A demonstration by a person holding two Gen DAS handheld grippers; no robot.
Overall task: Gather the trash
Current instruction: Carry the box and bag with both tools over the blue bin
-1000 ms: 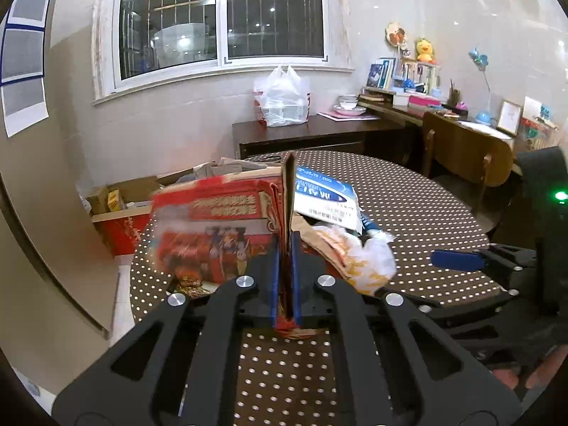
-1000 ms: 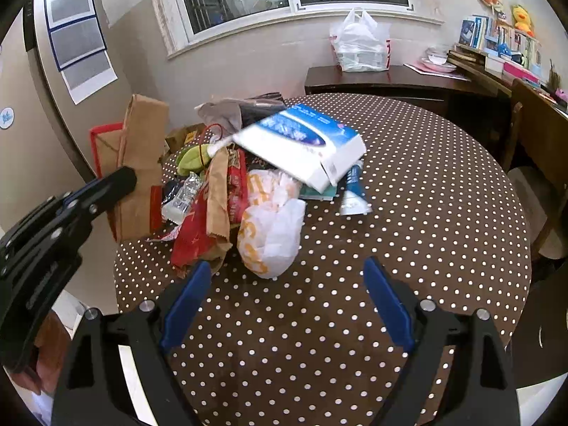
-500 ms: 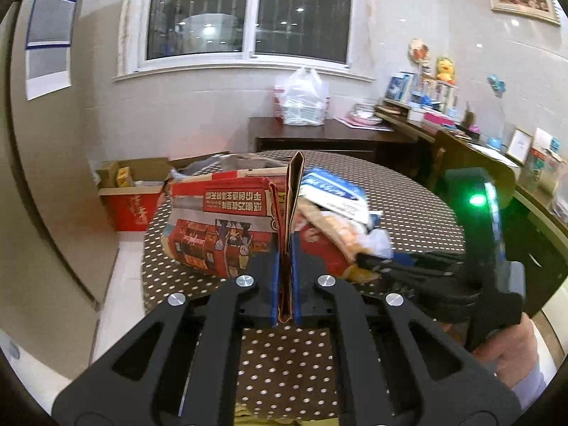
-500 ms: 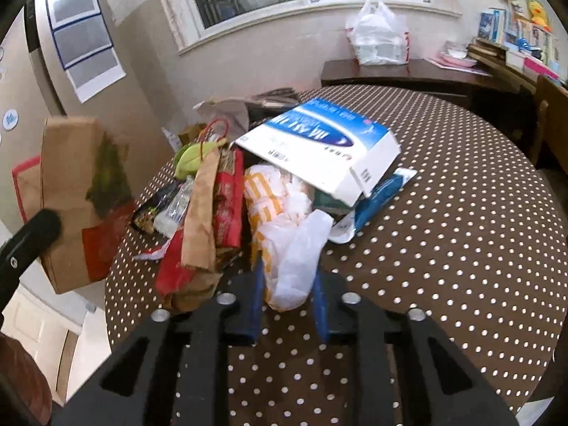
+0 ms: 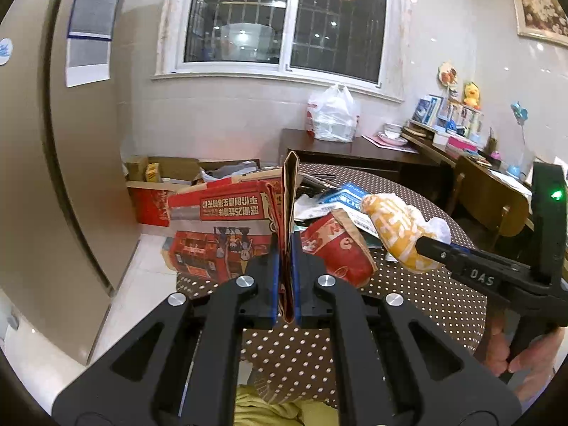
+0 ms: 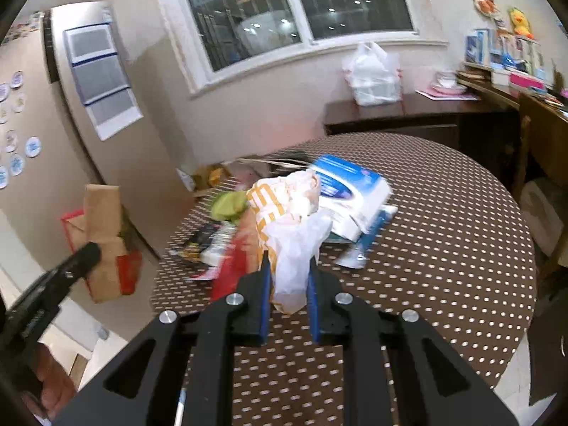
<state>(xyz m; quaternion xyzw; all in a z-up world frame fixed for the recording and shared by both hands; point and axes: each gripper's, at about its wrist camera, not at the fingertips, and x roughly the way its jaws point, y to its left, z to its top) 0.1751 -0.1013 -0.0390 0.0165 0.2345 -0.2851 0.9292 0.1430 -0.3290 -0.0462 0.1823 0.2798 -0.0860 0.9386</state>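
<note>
My left gripper (image 5: 285, 280) is shut on the edge of a red and brown paper bag (image 5: 227, 227) and holds it up beside the table's left edge; the bag also shows in the right wrist view (image 6: 103, 241). My right gripper (image 6: 288, 294) is shut on a white and yellow wrapper (image 6: 284, 227) and holds it lifted above the dotted table (image 6: 443, 248). The wrapper also shows in the left wrist view (image 5: 397, 227), to the right of the bag. On the table lie a blue and white box (image 6: 351, 188), a red paper cup (image 5: 337, 248), a green item (image 6: 229, 204) and other wrappers.
An open cardboard box (image 5: 156, 184) with junk stands on the floor behind the table. A dark sideboard (image 5: 348, 149) carries a white plastic bag (image 5: 332, 115). A wooden chair (image 5: 490, 198) and a cluttered desk stand at the right. A fridge (image 5: 42, 177) is at the left.
My right gripper closed on the white and yellow wrapper and lifted it off the table. My left gripper drew the paper bag back and to the left.
</note>
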